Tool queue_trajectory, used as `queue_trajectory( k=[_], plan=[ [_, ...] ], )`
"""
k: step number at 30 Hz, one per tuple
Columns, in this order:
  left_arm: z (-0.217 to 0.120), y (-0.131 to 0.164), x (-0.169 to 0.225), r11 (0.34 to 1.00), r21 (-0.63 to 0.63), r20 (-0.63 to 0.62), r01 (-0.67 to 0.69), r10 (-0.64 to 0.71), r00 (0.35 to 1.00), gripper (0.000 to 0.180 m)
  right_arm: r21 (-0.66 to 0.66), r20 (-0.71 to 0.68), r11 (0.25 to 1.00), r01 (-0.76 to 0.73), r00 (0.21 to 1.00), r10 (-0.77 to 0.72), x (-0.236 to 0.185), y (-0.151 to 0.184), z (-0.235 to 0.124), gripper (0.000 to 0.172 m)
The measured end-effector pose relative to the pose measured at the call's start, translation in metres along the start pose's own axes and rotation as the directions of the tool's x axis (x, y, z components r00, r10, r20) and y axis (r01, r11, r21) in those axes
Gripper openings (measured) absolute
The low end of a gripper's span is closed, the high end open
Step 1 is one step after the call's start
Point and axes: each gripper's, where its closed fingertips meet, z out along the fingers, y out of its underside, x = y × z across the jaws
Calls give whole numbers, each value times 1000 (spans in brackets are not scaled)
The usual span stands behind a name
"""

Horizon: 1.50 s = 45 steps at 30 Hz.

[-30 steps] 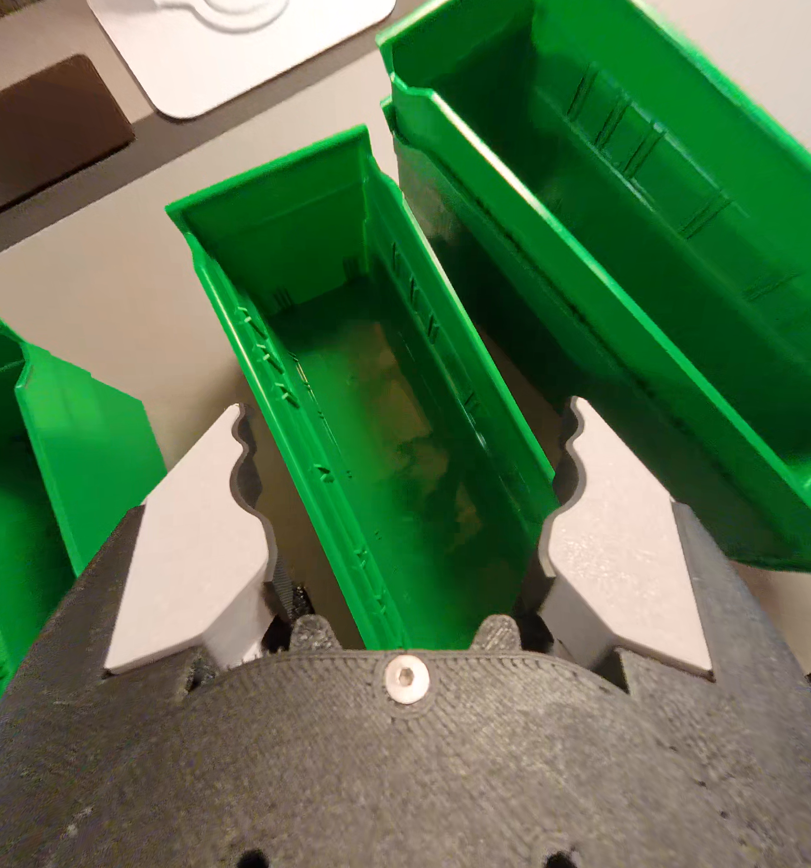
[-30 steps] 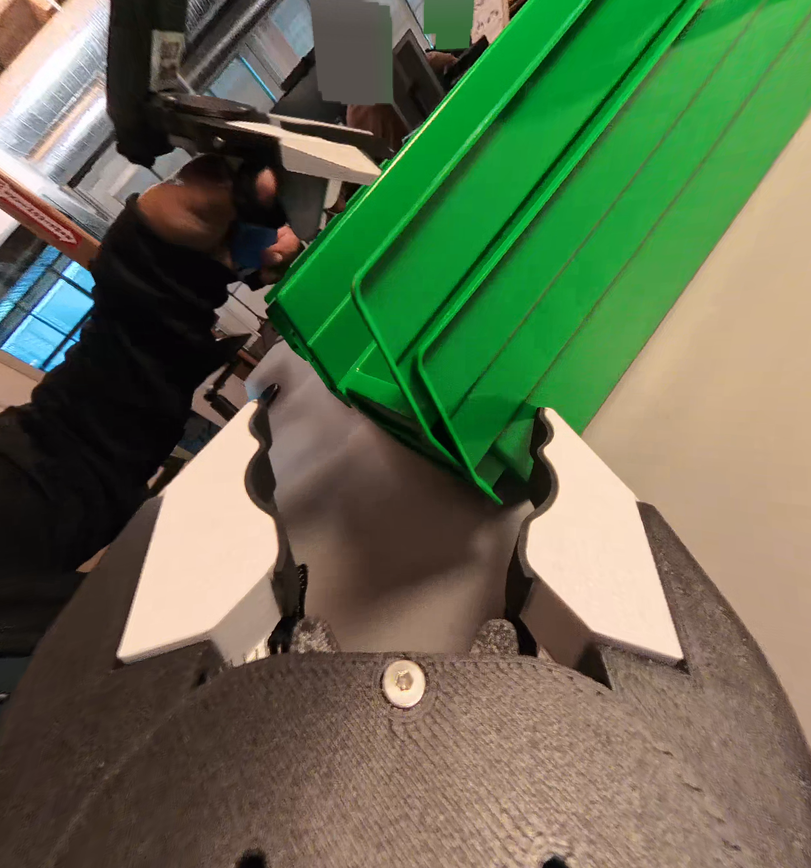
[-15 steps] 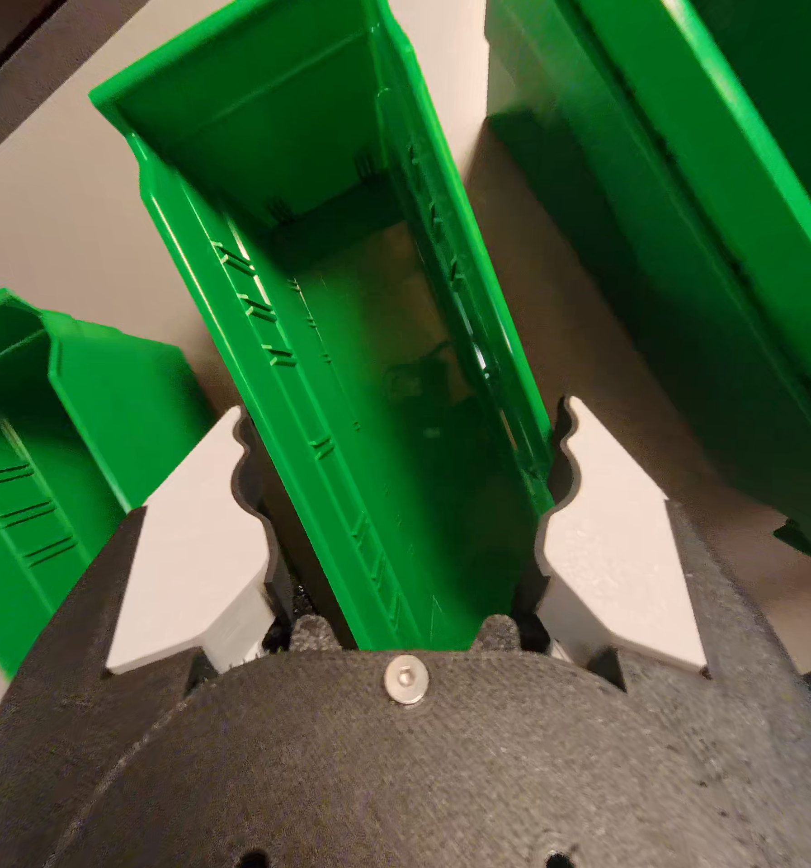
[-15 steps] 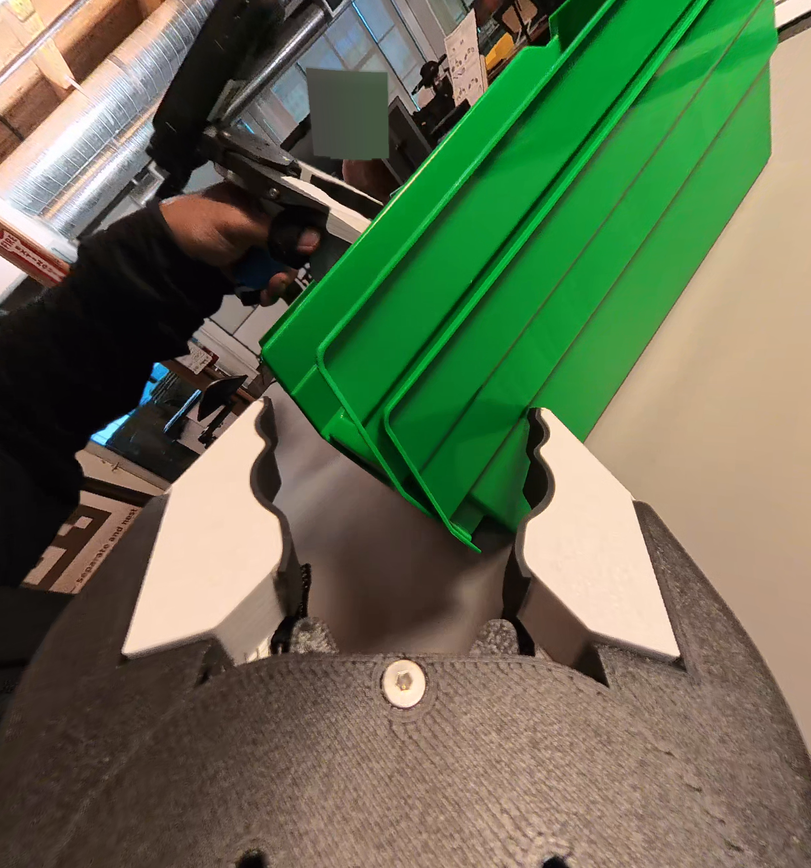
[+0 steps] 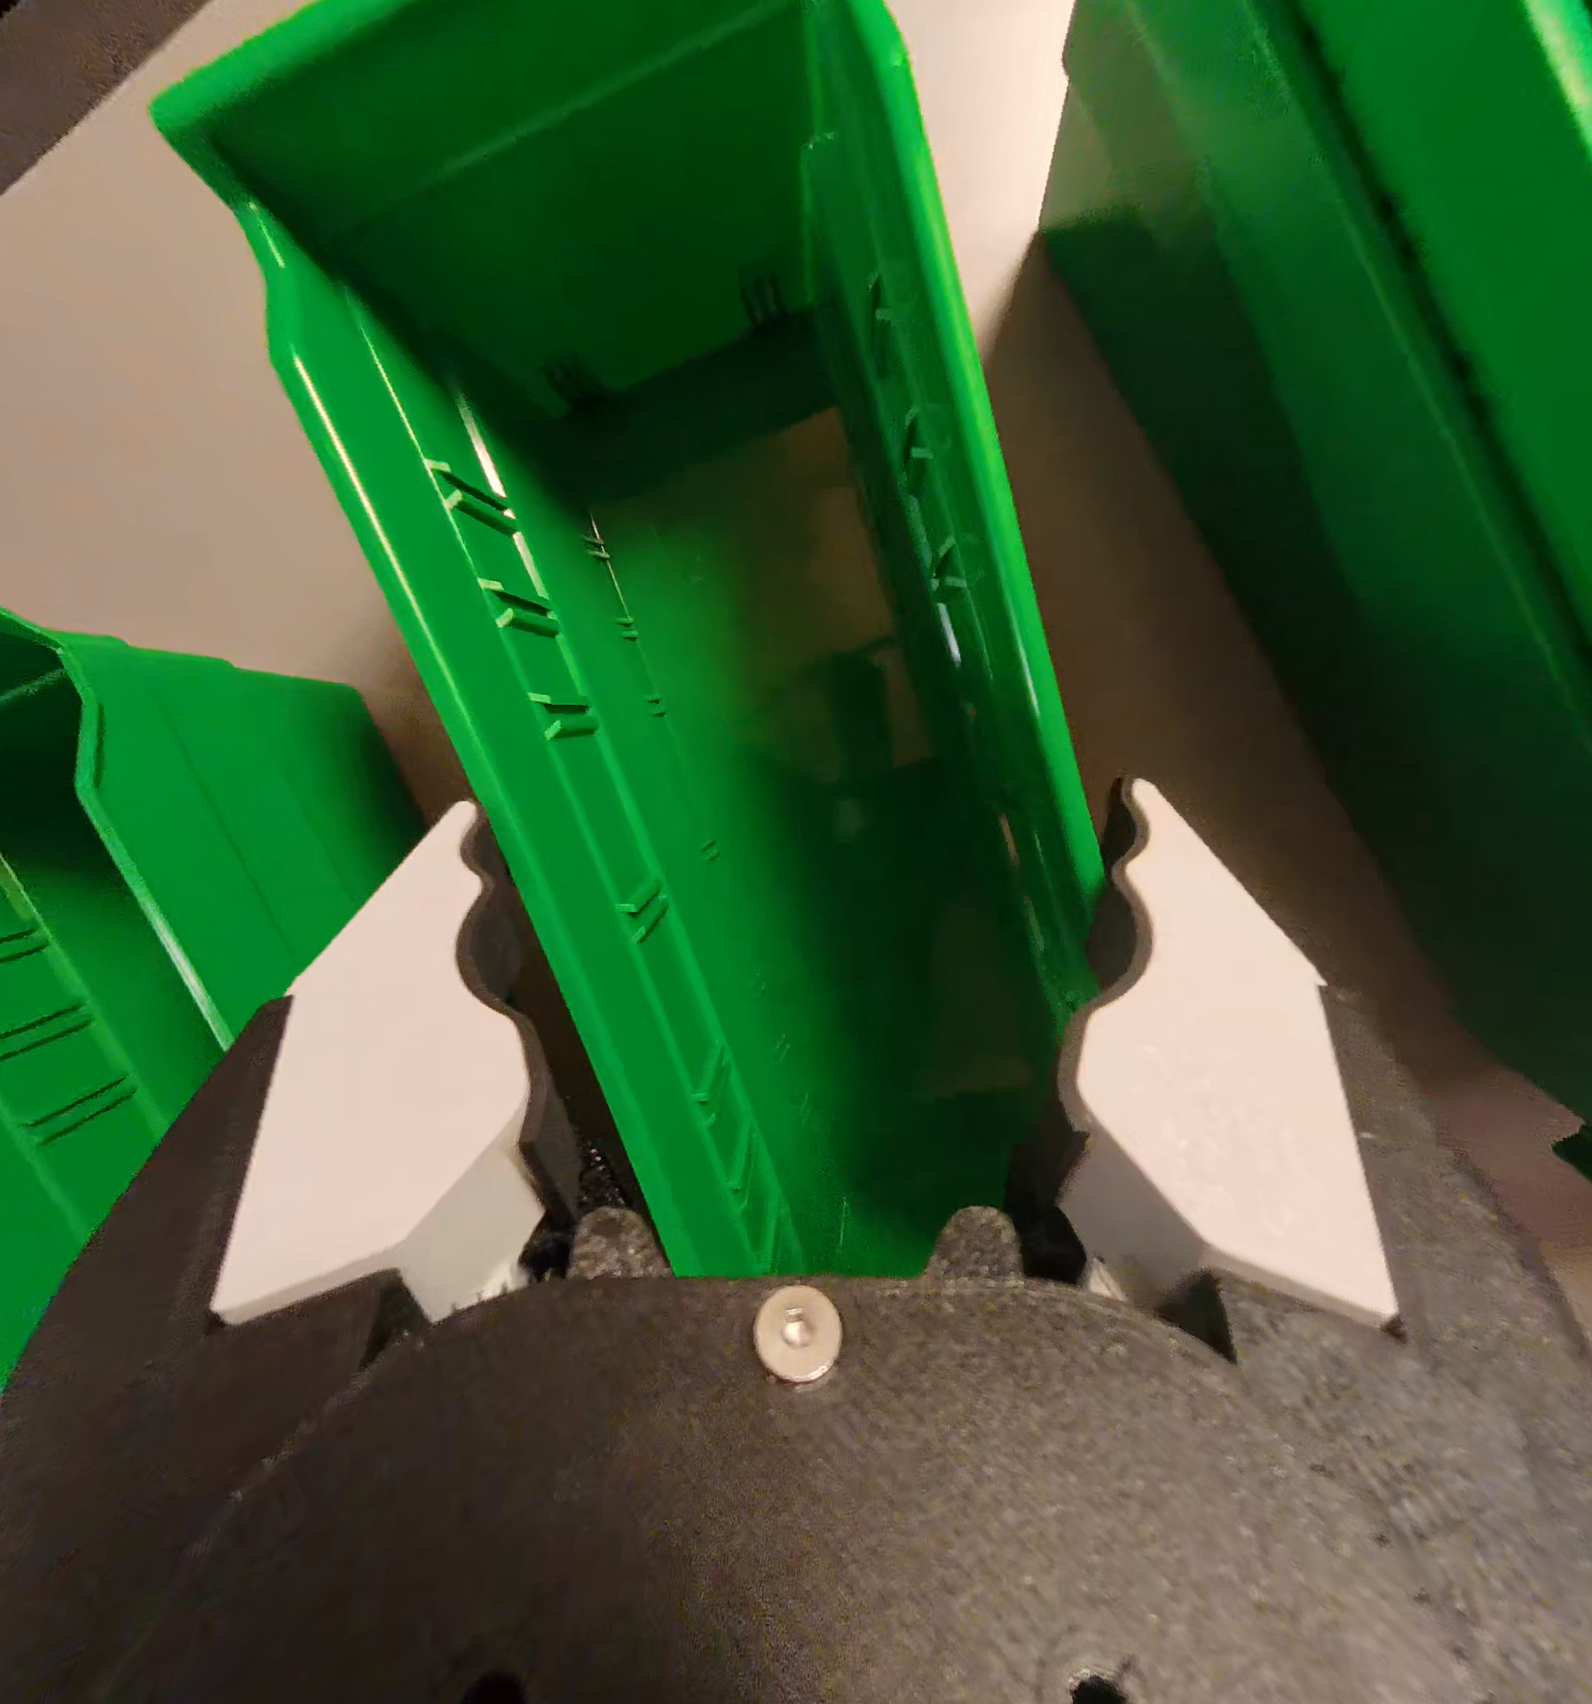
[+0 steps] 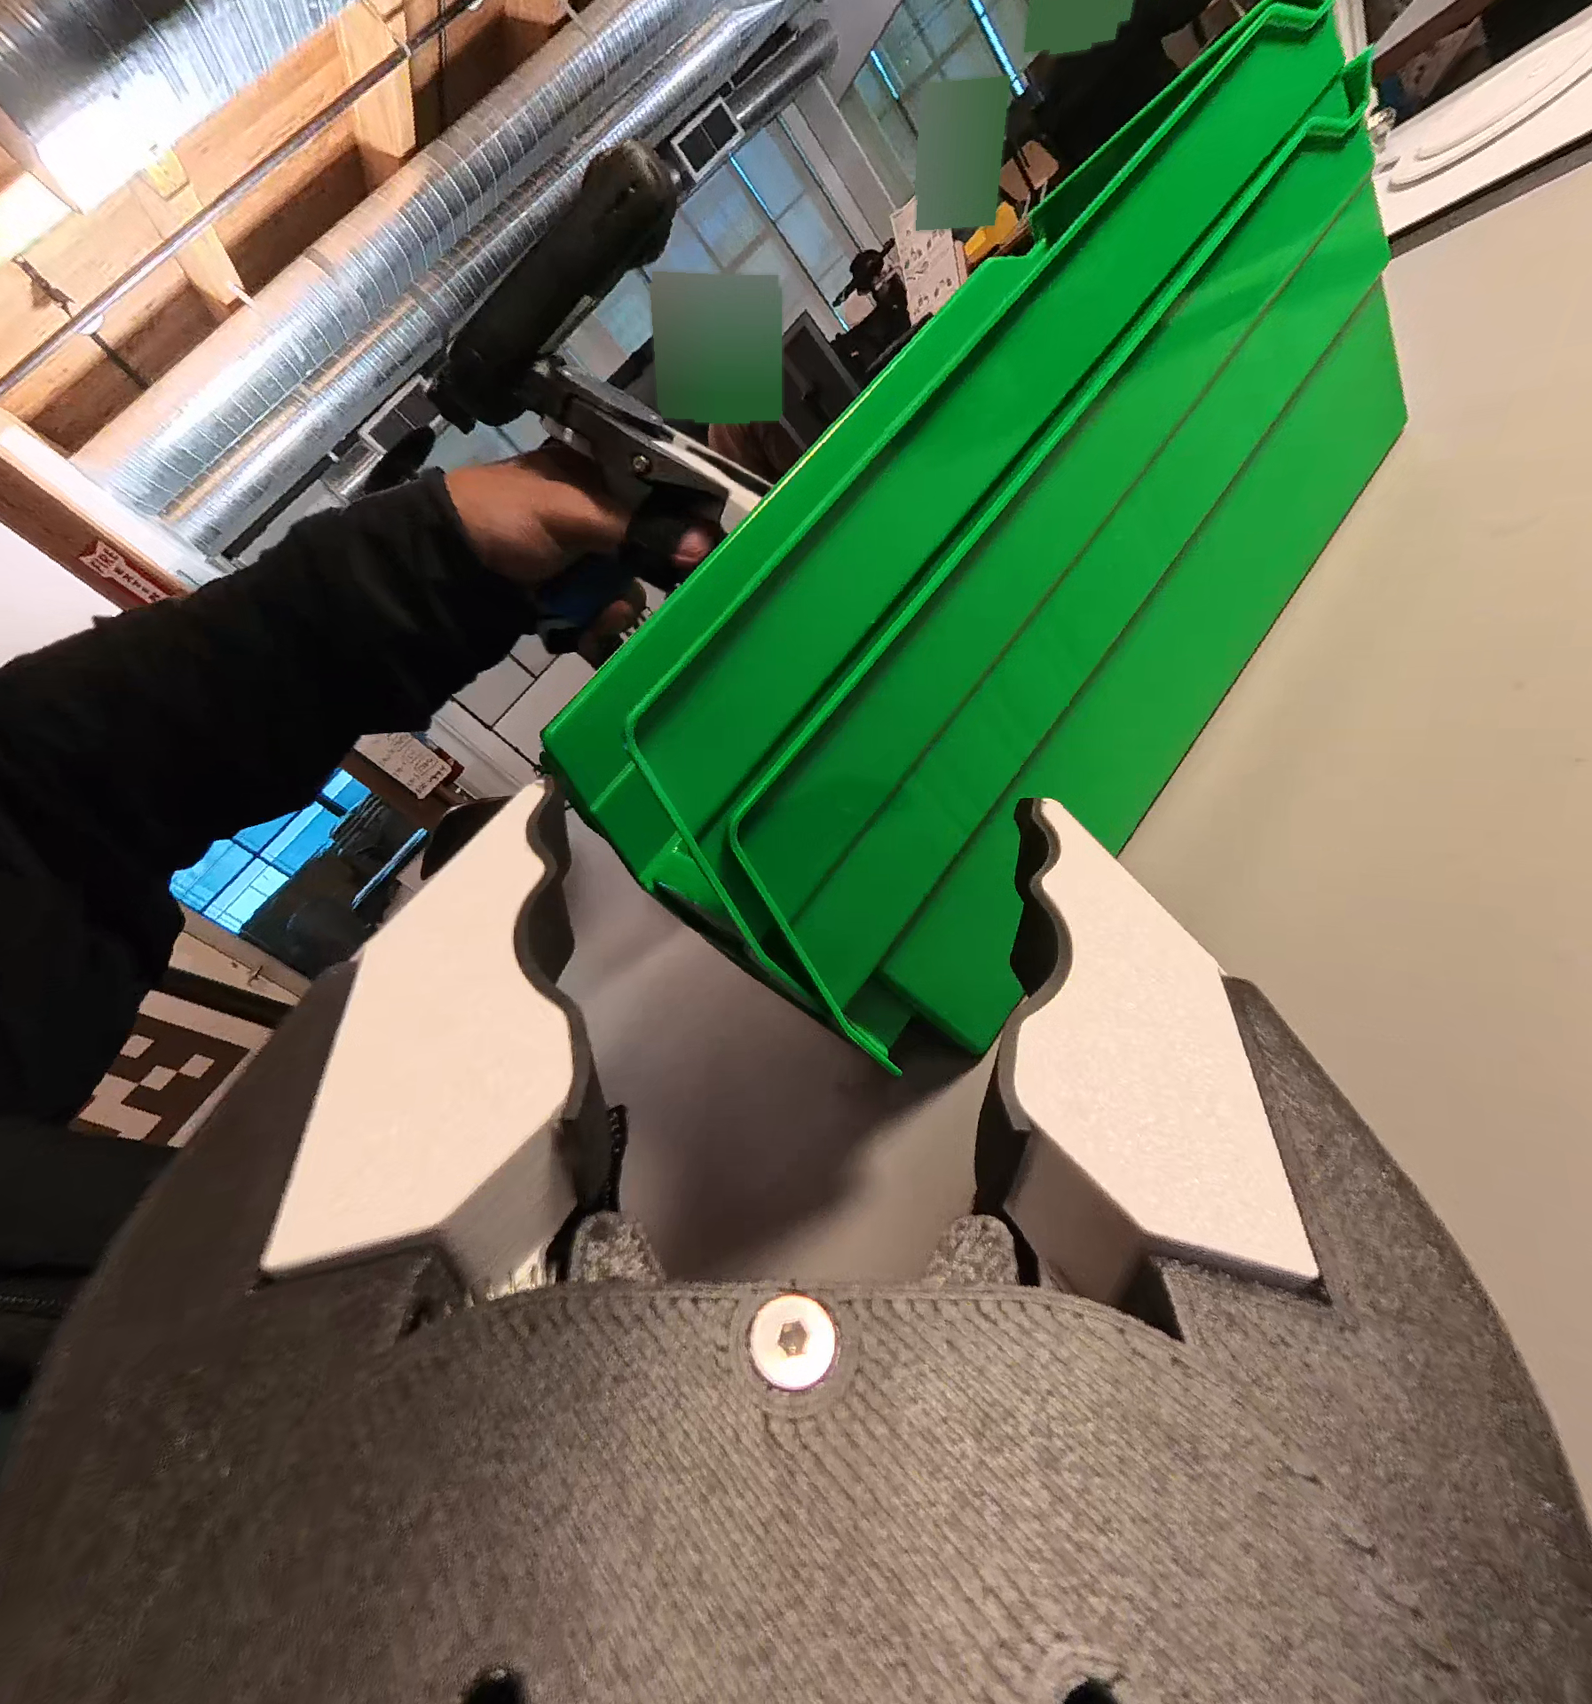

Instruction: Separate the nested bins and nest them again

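Green bin [image 5: 755, 701] sits on the beige table [image 5: 82, 443], straddled by the left gripper [image 5: 797, 885]: jaws wide, left pad clear of its wall, so released. Nested bins [image 6: 1004, 645] lie tilted at far right; the right gripper [image 6: 792, 885] is open around their near corner, left pad clear.

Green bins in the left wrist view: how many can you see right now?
4: left bin at the left edge; centre bin inside the open left claw; outer bin and inner bin nested at right. That stack may hide more.
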Motion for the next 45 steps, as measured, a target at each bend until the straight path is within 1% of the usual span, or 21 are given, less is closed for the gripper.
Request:
queue_trajectory(
  k=[3, 5, 9, 11, 14, 18, 22, 25, 28, 31, 34, 36, 37, 41, 45],
  plan=[
    [-3, 0, -2, 1000, -1, -3, -12, 12, 1000, 112, -12, 4, 1000, 11, 1000, -11, -1, 2, 1, 98],
    [-5, 2, -4, 1000, -14, -6, -13, 13, 1000, 105, -21, 35, 1000, 23, 999, -22, -6, 4, 2, 98],
    [-10, 7, -9, 1000, -31, -5, -2, 2, 1000, 99, -5, 44, 1000, 12, 999, -12, -6, 1, 1, 97],
    [-20, 3, -12, 1000, -13, -7, 22, -22, 1000, 99, 5, 50, 1000, 6, 999, -6, -7, -1, 0, 96],
    [-49, -16, -15, 996, 57, -20, 66, -65, 998, 99, 13, 69, 1000, -3, 998, 2, -8, -2, -2, 96],
    [-105, -48, -9, 979, 170, -69, 117, -106, 992, 99, 26, 90, 1000, -17, 996, 15, -10, -5, -4, 95],
    [-160, -78, 21, 940, 264, -228, 216, -157, 961, 99, 29, 98, 999, -24, 995, 21, -10, -5, -5, 94],
    [-181, -91, 54, 921, 298, -316, 250, -153, 937, 98, 26, 99, 999, -27, 995, 24, -10, -5, -5, 94],
    [-179, -96, 92, 912, 299, -402, 279, -145, 904, 100, 27, 99, 999, -31, 995, 28, -10, -5, -4, 94],
    [-163, -98, 125, 909, 274, -498, 313, -145, 855, 100, 30, 102, 999, -35, 994, 32, -10, -6, -5, 94],
    [-139, -97, 137, 895, 244, -545, 372, -191, 817, 100, 37, 110, 998, -42, 993, 37, -10, -7, -6, 94],
    [-126, -96, 137, 878, 222, -564, 424, -239, 790, 101, 44, 121, 998, -51, 992, 46, -11, -9, -8, 94],
    [-121, -96, 135, 870, 219, -562, 442, -258, 786, 101, 48, 128, 997, -57, 991, 51, -11, -10, -9, 95],
    [-112, -93, 123, 847, 233, -509, 478, -313, 802, 103, 61, 147, 995, -81, 986, 71, -11, -13, -11, 93],
    [-109, -91, 117, 845, 266, -408, 464, -338, 848, 107, 60, 152, 995, -84, 986, 74, -12, -13, -11, 93]
  ],
)
